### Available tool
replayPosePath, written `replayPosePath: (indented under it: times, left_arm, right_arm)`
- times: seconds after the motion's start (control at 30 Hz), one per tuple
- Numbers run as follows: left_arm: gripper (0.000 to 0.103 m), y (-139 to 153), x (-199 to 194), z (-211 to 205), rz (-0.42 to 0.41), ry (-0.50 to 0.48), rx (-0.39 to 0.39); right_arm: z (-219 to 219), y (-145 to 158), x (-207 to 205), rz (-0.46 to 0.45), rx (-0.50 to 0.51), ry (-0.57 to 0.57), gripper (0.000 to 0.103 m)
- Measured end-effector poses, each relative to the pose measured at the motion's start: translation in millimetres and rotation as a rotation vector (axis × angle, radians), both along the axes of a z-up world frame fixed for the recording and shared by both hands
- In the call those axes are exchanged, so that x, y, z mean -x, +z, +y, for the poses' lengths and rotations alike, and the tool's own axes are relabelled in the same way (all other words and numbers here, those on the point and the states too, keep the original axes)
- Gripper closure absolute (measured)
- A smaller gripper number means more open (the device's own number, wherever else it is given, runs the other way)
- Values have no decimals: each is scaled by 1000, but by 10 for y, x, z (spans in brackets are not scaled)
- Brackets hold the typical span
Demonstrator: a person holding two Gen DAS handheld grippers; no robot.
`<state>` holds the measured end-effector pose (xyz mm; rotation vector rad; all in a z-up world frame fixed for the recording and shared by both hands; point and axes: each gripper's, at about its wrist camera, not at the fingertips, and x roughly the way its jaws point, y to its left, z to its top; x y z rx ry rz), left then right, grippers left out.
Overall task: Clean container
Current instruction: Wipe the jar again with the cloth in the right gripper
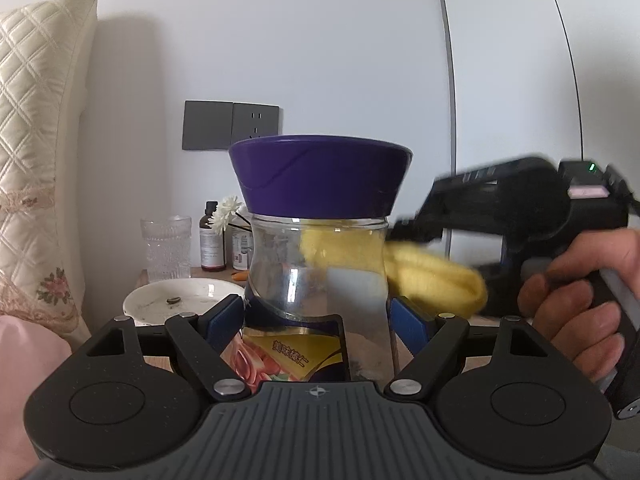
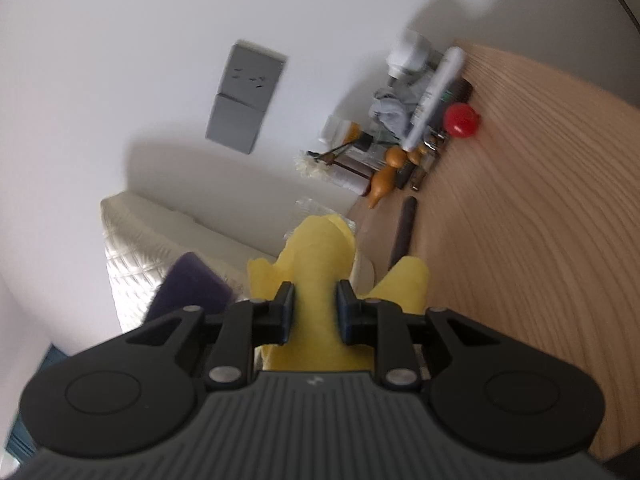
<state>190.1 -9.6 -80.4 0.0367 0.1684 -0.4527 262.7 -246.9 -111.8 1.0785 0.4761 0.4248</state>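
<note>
The fingers of the left gripper (image 1: 318, 320) stand wide apart and are clamped on the lower body of a clear plastic jar (image 1: 320, 276), one blue pad pressing each side. The jar stands upright between them, carries a printed label (image 1: 292, 356) on its near face, and is closed with a purple lid (image 1: 320, 178).

The fingers of the right gripper (image 2: 313, 306) are drawn close together and pinch a folded yellow cloth (image 2: 316, 264), which protrudes forward past the fingertips. In the left wrist view the right gripper (image 1: 404, 230) enters from the right, held by a hand (image 1: 580, 304), and the yellow cloth (image 1: 436, 280) lies against the upper right wall of the jar, just below the lid. Part of the cloth shows through the clear wall. The right gripper is motion-blurred in this view.

Behind and left of the jar, a white dish (image 1: 180, 300) with dark residue rests on a wooden table (image 2: 520, 240). Further back stand a cut-glass tumbler (image 1: 166, 248), a dark brown bottle (image 1: 212, 240) and a white flower (image 1: 228, 210). A quilted cream headboard (image 1: 36, 140) fills the far left.

In the right wrist view, a red ball (image 2: 462, 120), a white tube (image 2: 436, 96) and small bottles are clustered at the far edge of the table. A grey wall socket plate (image 1: 231, 125) is mounted on the white wall beyond.
</note>
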Motion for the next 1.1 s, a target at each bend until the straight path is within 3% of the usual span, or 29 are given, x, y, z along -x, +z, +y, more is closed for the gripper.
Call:
replayPosePath:
  times: [0.1,0.33,0.53,0.77,0.97,1.1]
  left_arm:
    - [20,2,-5,-3,0,3,0]
    - [20,6,-10,-13,1,7,2]
    - [20,5,-2,-23,-1,8,-1]
    - [20,7,28,27,11,-5,17]
    - [20,24,24,54,22,-8,36]
    - [20,12,53,18,8,-1,1]
  right_arm:
    - [17,105,46,-17,14,-11,79]
    - [-14,-196,195,65,-44,-76,79]
    - [89,95,387,-13,15,-90,79]
    - [100,-139,581,49,6,-140,80]
    - [150,24,638,-21,33,-124,80]
    - [154,-87,661,23,53,-139,80]
